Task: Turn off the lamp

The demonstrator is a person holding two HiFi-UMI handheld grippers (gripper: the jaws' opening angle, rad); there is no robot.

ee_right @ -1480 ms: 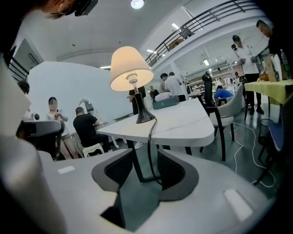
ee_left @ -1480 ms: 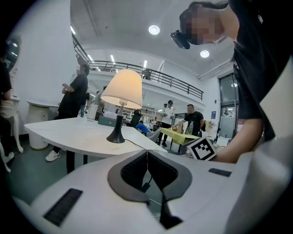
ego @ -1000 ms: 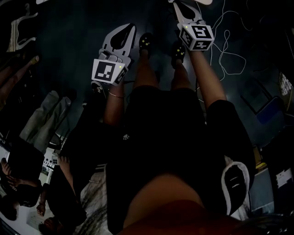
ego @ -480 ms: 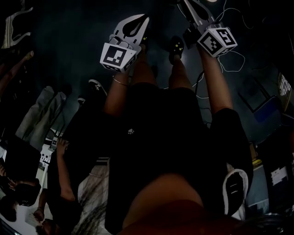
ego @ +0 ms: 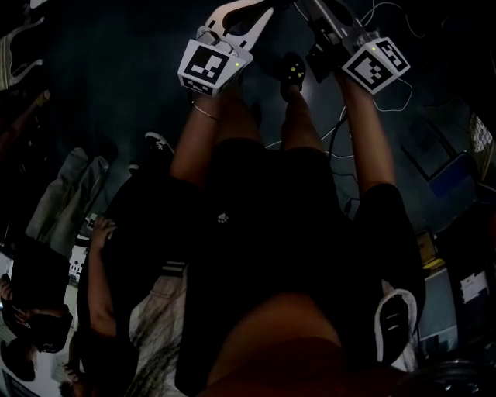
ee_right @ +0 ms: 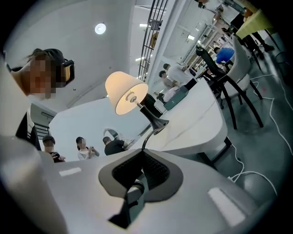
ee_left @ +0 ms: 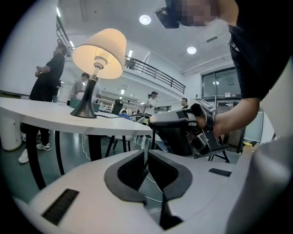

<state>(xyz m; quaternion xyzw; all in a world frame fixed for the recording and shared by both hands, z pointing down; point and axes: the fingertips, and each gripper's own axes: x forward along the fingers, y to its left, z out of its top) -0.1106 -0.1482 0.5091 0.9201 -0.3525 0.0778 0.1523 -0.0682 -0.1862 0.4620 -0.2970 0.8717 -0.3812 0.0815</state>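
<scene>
In the head view, which is looking down into near darkness, the person is holding the left gripper (ego: pixel 260 12) and the right gripper (ego: pixel 322 19) high at the top edge, above their own shoes (ego: pixel 292 70) and some loose floor cables (ego: pixel 341 124). The lamp is not showing here, so a reach guided by this view is risking a blind bump, and a step could be snagging those cables. In the left gripper view the lamp (ee_left: pixel 98 52) is glowing, standing upright on the white table (ee_left: pixel 55 122) well off to the left, with its cord (ee_left: pixel 120 116) trailing along the tabletop toward the right gripper (ee_left: pixel 154 121). The left gripper's (ee_left: pixel 146 160) jaws are sitting pressed together with nothing between them. They are pointing just past the other tool, so the two could be knocking together. In the right gripper view the right gripper's (ee_right: pixel 143 151) jaws have just been closing and are sitting nearly together, apparently pinching the cord (ee_right: pixel 147 137) at their tips. A pale rounded piece deeper in is too unclear to name. The lamp (ee_right: pixel 126 91) is shining near the end of the table (ee_right: pixel 201 123). The main hazard, as I am judging it, is pulling: a tug on that cord could be dragging or toppling the lamp, or the thin cord could be slipping free.
</scene>
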